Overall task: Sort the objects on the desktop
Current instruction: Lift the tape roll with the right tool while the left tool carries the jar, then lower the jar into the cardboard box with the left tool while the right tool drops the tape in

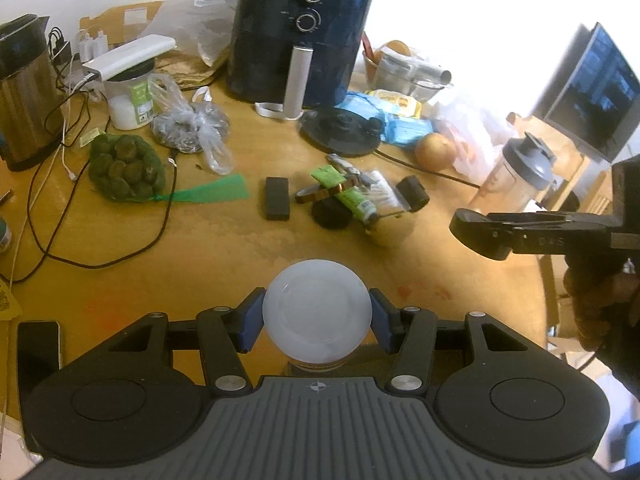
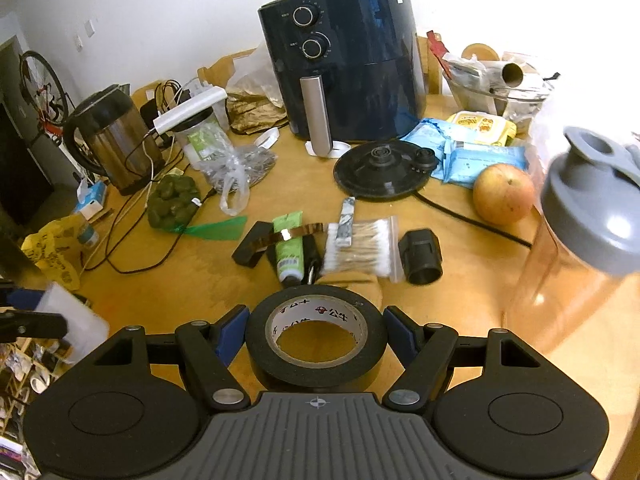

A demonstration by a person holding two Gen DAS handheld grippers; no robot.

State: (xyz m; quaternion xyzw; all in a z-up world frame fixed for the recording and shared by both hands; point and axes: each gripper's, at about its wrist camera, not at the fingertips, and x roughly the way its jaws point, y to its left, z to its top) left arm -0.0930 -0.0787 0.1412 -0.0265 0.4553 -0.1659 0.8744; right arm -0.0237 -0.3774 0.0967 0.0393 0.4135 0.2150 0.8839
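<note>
My left gripper (image 1: 315,318) is shut on a white-lidded round jar (image 1: 315,312) and holds it above the wooden table (image 1: 200,264). My right gripper (image 2: 316,334) is shut on a roll of black tape (image 2: 316,336), also above the table (image 2: 180,292). A pile of small items lies mid-table: a green tube (image 2: 289,246), a bag of cotton swabs (image 2: 360,250), a black block (image 1: 277,198), a black cylinder (image 2: 421,256). The right gripper shows in the left wrist view (image 1: 480,236); the left shows blurred in the right wrist view (image 2: 32,316).
A dark air fryer (image 2: 348,60) stands at the back, a kettle (image 2: 112,136) at left, its base (image 2: 382,174) and an apple (image 2: 503,193) at right. A shaker bottle (image 2: 580,232) is close on the right. Cables, a green net bag (image 1: 124,168) and a phone (image 1: 38,354) lie left.
</note>
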